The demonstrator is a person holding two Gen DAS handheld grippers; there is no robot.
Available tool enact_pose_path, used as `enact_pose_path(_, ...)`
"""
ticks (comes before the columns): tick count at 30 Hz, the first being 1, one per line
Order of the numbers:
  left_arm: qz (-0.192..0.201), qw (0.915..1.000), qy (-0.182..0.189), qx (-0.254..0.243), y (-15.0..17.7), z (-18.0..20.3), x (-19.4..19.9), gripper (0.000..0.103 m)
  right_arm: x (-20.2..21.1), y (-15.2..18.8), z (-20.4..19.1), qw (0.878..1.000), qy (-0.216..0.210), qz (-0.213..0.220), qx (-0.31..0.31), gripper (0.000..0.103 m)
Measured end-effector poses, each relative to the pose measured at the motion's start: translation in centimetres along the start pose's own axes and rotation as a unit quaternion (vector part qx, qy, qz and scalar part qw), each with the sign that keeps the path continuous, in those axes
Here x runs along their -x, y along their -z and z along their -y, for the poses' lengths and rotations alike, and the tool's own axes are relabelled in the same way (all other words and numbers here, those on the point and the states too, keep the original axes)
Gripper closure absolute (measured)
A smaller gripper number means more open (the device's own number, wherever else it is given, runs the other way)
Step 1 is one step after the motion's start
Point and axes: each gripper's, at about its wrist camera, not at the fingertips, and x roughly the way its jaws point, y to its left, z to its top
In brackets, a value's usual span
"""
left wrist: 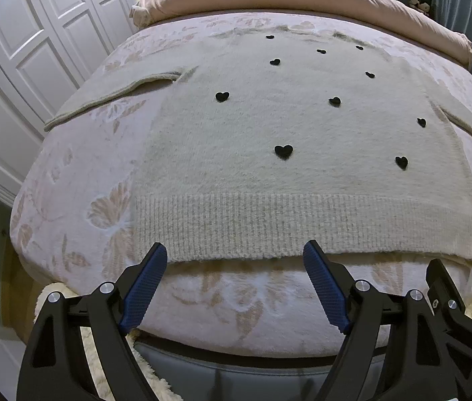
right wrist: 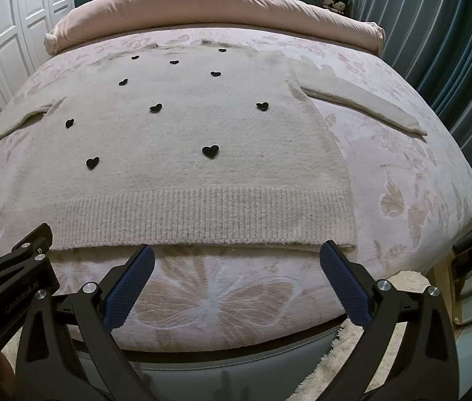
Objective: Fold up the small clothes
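Where the butterfly-patterned blanket (left wrist: 79,173) covers the bed, a cream sweater (left wrist: 303,127) dotted with black hearts (left wrist: 283,151) lies flat, front up — sleeves spread to both sides, ribbed hem (right wrist: 202,215) toward the cameras. Left gripper (left wrist: 237,254) hovers at the hem's edge, blue fingers (left wrist: 144,287) spread wide, nothing between them. Right gripper (right wrist: 236,254) sits just beside it — fingers likewise released, tips near the hem. Pink duvet (right wrist: 202,3) is bunched at the far end. White wardrobe doors (left wrist: 35,50) stand left.
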Motion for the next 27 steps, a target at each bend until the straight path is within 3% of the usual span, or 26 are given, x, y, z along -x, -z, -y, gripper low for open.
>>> enact_pose_path(16,-0.006,1.0000,-0.001,0.003,-0.3,-0.6,-1.3,0.024,-1.0,-0.2,-0.8,1.000,0.004,-0.007,0.005,0.006)
enact_pose_path(19,-0.013,0.9998,0.016,0.007,-0.6,-1.1,-2.3,0.021,-1.5,-0.4,-1.1,1.000,0.003,-0.008,0.011,0.006)
enact_pose_path(21,-0.022,0.9970,0.066,0.034,-1.2,-2.9,-3.3,0.018,-1.9,-0.7,-1.2,1.000,0.002,-0.006,0.014,0.006)
enact_pose_path(23,-0.029,0.9931,0.088,0.072,-2.3,-5.6,-4.5,0.018,-2.4,-1.2,-1.2,1.000,0.009,-0.007,0.016,0.006)
enact_pose_path(27,-0.013,0.9793,0.094,0.179,-6.7,-15.1,-7.7,0.013,-3.6,-2.1,-0.9,1.000,0.007,-0.019,0.011,0.006)
